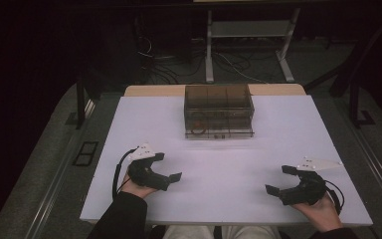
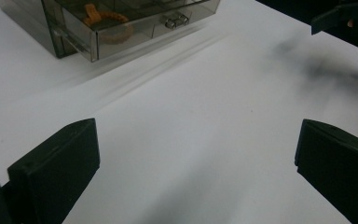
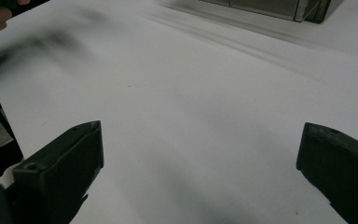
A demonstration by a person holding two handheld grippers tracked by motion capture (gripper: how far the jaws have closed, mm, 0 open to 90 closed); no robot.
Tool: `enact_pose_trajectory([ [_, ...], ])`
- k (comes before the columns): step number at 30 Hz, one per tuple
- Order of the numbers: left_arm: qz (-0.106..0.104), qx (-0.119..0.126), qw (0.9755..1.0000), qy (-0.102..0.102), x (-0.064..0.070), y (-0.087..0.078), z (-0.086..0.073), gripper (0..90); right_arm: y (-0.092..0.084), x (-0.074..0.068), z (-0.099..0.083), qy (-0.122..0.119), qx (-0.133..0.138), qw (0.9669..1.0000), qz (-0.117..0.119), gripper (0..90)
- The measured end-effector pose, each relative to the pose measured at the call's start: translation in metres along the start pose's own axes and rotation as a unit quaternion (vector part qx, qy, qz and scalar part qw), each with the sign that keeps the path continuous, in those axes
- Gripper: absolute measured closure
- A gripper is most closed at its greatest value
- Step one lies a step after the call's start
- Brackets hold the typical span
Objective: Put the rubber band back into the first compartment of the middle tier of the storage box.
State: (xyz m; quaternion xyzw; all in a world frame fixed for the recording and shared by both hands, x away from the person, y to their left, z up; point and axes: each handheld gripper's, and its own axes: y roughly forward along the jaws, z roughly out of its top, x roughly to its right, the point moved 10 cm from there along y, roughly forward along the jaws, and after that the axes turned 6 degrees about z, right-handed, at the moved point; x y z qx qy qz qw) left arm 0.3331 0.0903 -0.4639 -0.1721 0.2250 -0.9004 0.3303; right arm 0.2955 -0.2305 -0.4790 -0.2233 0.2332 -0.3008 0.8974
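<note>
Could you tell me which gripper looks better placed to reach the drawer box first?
Probably the left. The left gripper sits nearer the drawer box, open and angled toward it. The right gripper rests farther back near the table's front edge, also open.

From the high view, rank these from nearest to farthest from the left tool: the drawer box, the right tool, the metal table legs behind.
1. Drawer box, ahead at the table's far middle.
2. Right tool, across the near edge.
3. Metal table legs, on the floor beyond the table.
</note>
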Motion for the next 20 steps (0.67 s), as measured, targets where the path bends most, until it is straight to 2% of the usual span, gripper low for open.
enact_pose_trajectory([
  [7, 0.000, -0.001, 1.0000, -0.005, 0.002, -0.001, -0.012, 0.0, 0.001, 0.000, 0.000, 0.000, -0.002, 1.0000, 0.000, 0.0],
  [20, -0.004, -0.004, 1.0000, 0.007, 0.005, 0.000, -0.020, 0.0, 0.000, 0.000, 0.000, 0.002, 0.000, 1.0000, 0.000, 0.0],
])
